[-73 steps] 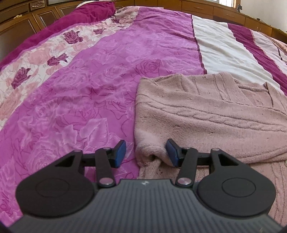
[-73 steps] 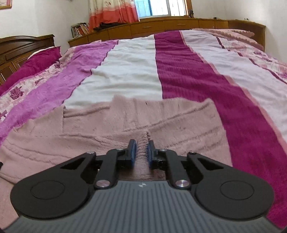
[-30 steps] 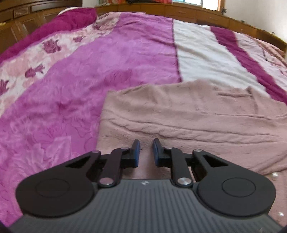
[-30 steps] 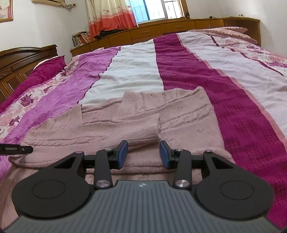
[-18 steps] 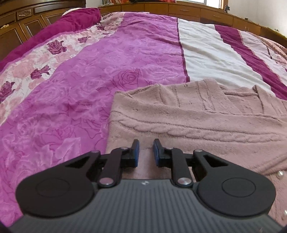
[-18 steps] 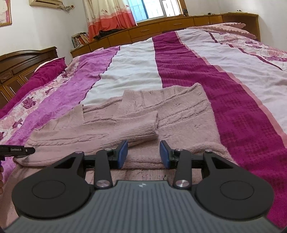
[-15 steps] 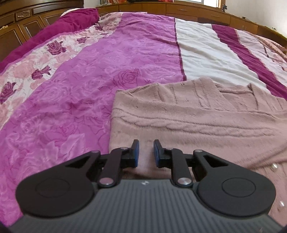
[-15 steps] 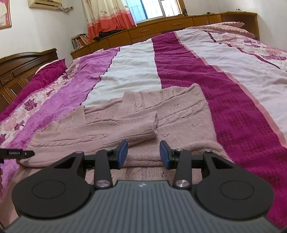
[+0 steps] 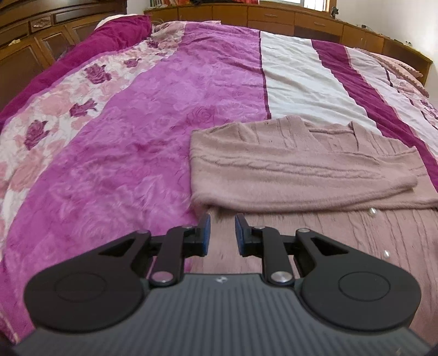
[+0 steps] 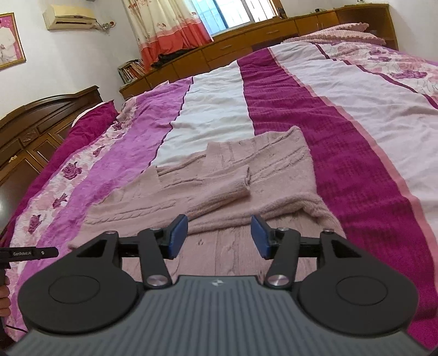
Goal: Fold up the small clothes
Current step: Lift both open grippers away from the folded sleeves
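Note:
A dusty-pink knit cardigan (image 9: pixel 301 175) lies flat on the bed, with one sleeve (image 10: pixel 219 189) folded across its chest. Pearl buttons (image 9: pixel 372 210) show on the lower front. My left gripper (image 9: pixel 222 219) hovers over the cardigan's near left part, just short of the folded edge; its pads stand a narrow gap apart with nothing between them. My right gripper (image 10: pixel 219 221) hangs above the near part of the cardigan, its jaws opening, and they hold nothing. The left gripper's side (image 10: pixel 27 252) pokes in at the far left of the right wrist view.
The striped magenta, white and floral bedspread (image 9: pixel 123 164) stretches all around the cardigan. A dark pillow (image 9: pixel 109 35) and a wooden headboard (image 10: pixel 41 115) lie to the left. Wooden cabinets (image 10: pixel 246 46) and a curtained window (image 10: pixel 169 24) line the far side.
Both grippers have drawn back and risen from the cardigan. The right gripper let go of the sleeve earlier and its jaws have widened again. The left jaws went from wide to narrow.

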A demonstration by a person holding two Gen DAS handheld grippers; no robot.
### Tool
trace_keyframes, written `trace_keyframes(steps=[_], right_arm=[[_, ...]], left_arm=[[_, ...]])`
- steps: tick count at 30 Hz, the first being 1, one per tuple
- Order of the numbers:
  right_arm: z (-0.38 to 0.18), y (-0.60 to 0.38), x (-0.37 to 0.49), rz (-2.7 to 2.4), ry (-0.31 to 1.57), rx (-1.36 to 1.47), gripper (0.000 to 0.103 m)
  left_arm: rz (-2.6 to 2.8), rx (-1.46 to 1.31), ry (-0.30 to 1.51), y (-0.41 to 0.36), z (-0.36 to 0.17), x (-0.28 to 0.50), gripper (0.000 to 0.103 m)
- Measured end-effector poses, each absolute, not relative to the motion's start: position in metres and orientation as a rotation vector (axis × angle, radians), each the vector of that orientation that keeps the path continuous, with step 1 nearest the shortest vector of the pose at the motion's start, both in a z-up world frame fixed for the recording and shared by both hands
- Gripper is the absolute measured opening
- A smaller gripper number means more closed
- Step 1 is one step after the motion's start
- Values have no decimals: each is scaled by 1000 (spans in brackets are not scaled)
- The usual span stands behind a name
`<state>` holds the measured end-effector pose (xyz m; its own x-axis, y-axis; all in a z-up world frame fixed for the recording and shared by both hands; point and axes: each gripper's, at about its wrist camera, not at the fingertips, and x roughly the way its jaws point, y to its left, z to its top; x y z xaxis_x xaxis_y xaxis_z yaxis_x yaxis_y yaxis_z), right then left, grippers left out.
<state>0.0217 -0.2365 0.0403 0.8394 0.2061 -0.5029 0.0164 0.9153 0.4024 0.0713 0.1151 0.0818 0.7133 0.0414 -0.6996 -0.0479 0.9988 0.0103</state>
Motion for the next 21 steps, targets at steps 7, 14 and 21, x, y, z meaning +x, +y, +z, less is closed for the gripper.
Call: trace_keyframes(steps=[7, 14, 21], right_arm=[[50, -247, -17, 122, 615, 404, 59], [56, -251, -53, 139, 652, 371, 59], [55, -263, -86, 100, 657, 371, 59]], left_arm=[[61, -1, 815, 120, 85, 29, 36], [72, 3, 824, 123, 87, -9, 37], [82, 1, 815, 130, 88, -35, 37]])
